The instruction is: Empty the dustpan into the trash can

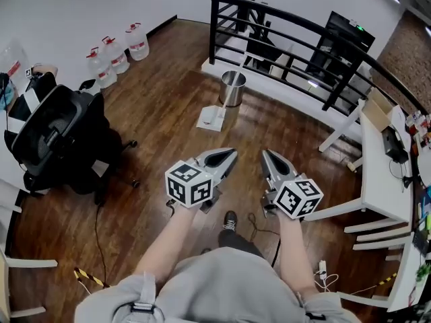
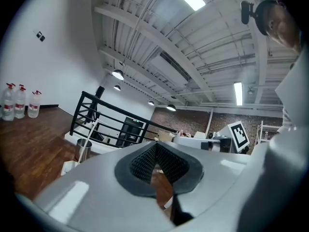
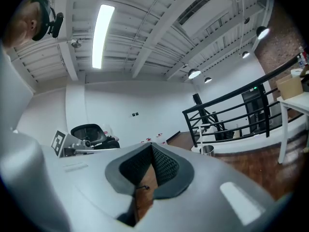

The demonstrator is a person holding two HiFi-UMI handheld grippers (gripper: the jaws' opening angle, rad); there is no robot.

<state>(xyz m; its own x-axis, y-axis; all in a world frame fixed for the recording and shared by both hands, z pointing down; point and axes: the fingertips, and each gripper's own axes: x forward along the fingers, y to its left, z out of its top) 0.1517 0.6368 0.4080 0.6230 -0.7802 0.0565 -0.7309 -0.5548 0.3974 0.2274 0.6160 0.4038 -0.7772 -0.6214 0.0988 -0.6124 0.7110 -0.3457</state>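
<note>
While both tools hang level above the wooden floor, in the lower middle of the head view, neither one holds anything.

Left gripper: the jaws lie together with their tips meeting. In its own view the ribbed dark pads converge to a closed point with nothing between them.

Right gripper: the jaws are likewise pressed together and empty, and the pads close to a point in its own view. The two grippers sit side by side, a little apart, each carried by a bare forearm.

Dustpan: white and flat on the floor at the upper centre of the head view, with its slim handle rising upright. It lies just beside the trash can. Whether the two touch is not clear at this size, and the pan's contents cannot be made out.

Trash can: an upright steel cylinder with an open top, standing at the foot of the black railing. Pan and can are both well apart from the grippers, higher in the frame.

Surroundings: a black office chair at the left edge, water bottles against the wall at the upper left, and a white table at the right edge.
</note>
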